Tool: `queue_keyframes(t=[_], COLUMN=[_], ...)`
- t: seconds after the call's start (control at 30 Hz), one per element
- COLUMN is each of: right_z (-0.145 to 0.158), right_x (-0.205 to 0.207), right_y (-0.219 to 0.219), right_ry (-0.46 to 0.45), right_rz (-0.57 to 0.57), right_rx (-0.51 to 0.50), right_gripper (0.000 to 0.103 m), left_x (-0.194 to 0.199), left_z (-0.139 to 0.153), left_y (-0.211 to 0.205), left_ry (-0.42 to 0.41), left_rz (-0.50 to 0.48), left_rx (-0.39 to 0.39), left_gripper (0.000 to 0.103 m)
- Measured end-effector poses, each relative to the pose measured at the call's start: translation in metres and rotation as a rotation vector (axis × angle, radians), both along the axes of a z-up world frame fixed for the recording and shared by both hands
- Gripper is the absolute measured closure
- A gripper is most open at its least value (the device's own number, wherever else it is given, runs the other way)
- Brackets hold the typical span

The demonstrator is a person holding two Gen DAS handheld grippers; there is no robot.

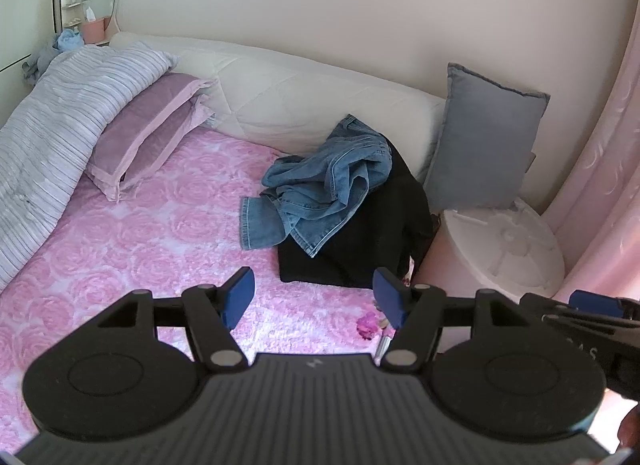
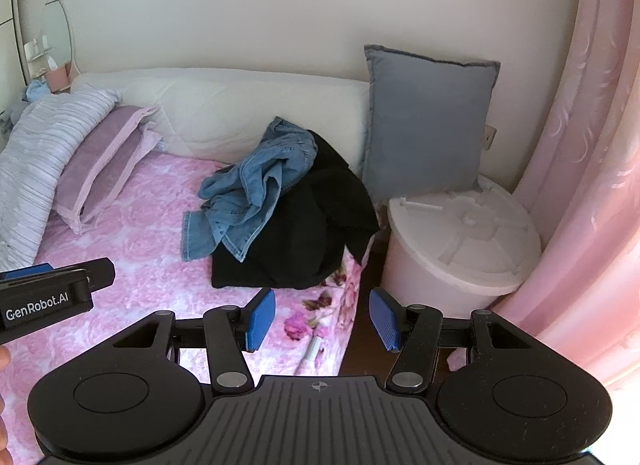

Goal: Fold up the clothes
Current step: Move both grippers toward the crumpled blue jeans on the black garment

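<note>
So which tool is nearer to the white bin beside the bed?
The right. The right tool hangs over the bed's edge, with the white bin just ahead to its right. The left tool is further in over the pink bedspread, farther from the bin.

Left tool [image 1: 314, 299] and right tool [image 2: 322, 319] hang side by side, jaws apart, empty.

Ahead of our claws we see faded denim jeans [image 1: 320, 185] on matt black cloth [image 1: 360, 241], over a plush pink bedspread [image 1: 140, 249].

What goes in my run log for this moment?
phase: approach | left gripper: open | right gripper: open | jeans: crumpled atop black garment
</note>
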State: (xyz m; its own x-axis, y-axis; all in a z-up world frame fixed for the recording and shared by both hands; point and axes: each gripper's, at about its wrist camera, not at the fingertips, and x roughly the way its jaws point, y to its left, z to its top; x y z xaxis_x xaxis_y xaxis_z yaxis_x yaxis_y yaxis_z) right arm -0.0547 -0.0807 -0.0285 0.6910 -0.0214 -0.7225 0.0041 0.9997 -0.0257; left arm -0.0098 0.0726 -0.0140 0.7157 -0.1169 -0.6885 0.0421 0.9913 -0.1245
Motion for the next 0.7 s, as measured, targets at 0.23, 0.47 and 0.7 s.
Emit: queue_keyframes(t=[0.23, 0.47, 0.7], right_z=[-0.002, -0.006, -0.013], right_x=[0.007, 0.025, 0.036], right_y=[-0.005, 0.000, -0.001], right_ry=[-0.002, 0.020, 0.037], right_rz=[-0.005, 0.037, 0.067], right_rx=[0.024, 0.024, 0.021], right_gripper=[0.047, 0.047, 0.047], left_x=[0.005, 0.015, 0.026], left_z=[-0.001, -0.002, -0.006], left_y=[-0.002, 0.009, 0.007], left_ry=[0.002, 0.016, 0.032], left_rz=[0.003, 0.045, 0.045], left_rx=[0.014, 0.016, 0.017], left_gripper=[0.041, 0.041, 0.041])
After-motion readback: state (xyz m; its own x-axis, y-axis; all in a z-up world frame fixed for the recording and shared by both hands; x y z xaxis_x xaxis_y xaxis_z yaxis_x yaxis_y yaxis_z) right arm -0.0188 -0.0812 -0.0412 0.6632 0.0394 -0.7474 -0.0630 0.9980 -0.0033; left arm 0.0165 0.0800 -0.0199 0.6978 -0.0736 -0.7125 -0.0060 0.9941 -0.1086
